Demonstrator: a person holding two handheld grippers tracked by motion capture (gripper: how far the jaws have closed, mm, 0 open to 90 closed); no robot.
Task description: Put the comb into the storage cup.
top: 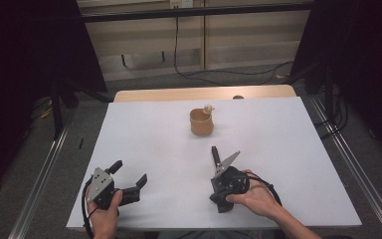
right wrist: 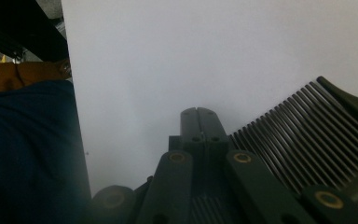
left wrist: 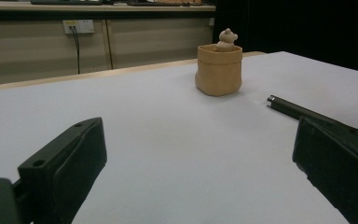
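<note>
Fingers of the right gripper (top: 218, 158) are pressed together on a black comb (top: 220, 159), which lies clamped between them with its row of teeth fanning out to one side and its thin handle pointing toward the far edge of the table (top: 144, 129). Seen from the right gripper's own camera, the teeth (right wrist: 303, 135) are fine, closely spaced and dark, spreading away beside the shut jaws. From the left gripper's camera, the handle appears as a slim dark rod (left wrist: 291, 108) with a rounded tip, low over the white tabletop. Well beyond it stands a tan pouch-shaped cup (top: 201, 122) with a small bear figure (top: 208, 108) on its rim. Nearer the person, the left gripper (top: 129, 175) rests on the table, jaws wide apart around nothing.
</note>
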